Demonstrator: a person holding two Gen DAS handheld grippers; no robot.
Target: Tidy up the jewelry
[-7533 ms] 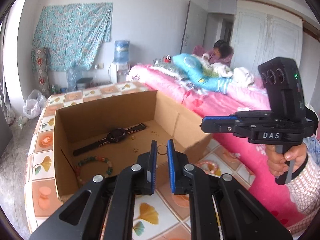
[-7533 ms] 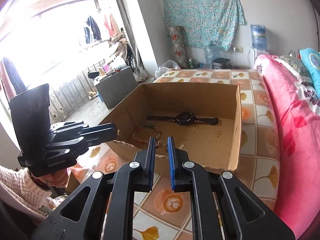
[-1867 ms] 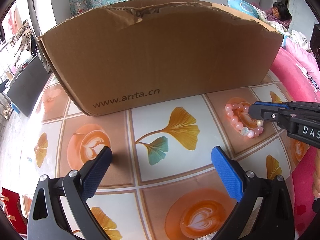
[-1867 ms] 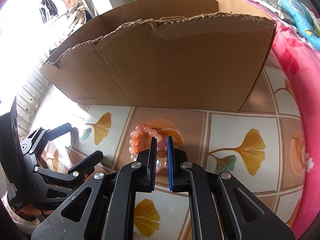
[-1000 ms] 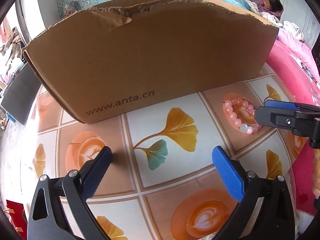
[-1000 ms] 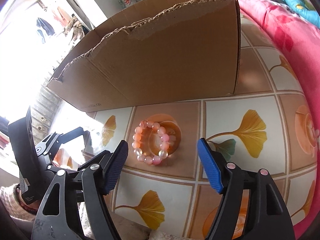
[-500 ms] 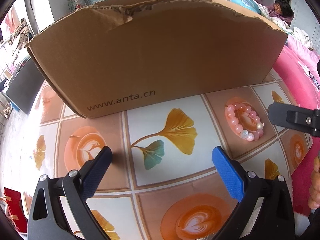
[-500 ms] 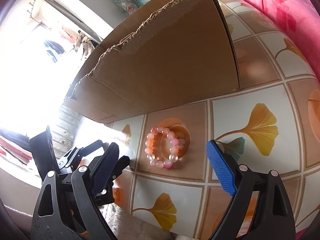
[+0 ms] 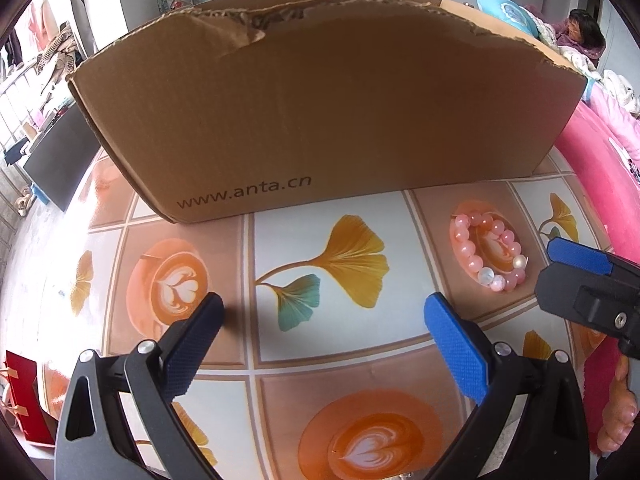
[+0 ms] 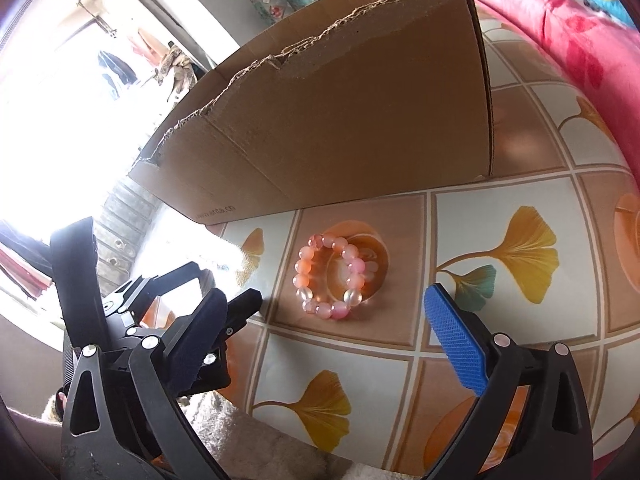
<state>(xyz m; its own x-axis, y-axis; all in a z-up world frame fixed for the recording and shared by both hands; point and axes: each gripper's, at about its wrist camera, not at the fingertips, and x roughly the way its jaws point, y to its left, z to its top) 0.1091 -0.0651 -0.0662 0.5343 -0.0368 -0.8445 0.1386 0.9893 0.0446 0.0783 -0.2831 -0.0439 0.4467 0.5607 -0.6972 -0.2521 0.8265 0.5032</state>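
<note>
A pink beaded bracelet [image 9: 490, 254] lies flat on the tiled table in front of the cardboard box [image 9: 320, 120]. It also shows in the right wrist view [image 10: 330, 276], with the box [image 10: 360, 120] behind it. My left gripper [image 9: 324, 320] is open and empty, low over the table, left of the bracelet. My right gripper [image 10: 326, 314] is open and empty, its jaws spread just short of the bracelet. The right gripper's fingers [image 9: 580, 258] enter the left wrist view beside the bracelet. The box's inside is hidden.
The table [image 9: 320, 352] has a leaf and coffee-cup pattern. A pink bed [image 9: 600, 168] runs along the right. A red bag [image 9: 24, 396] stands below the table's left edge. The left gripper's body [image 10: 132, 300] sits at the left in the right wrist view.
My right gripper opened, left the pink bracelet on the table and drew back a little. Earlier both grippers held small pieces over the box. My left gripper has stayed open.
</note>
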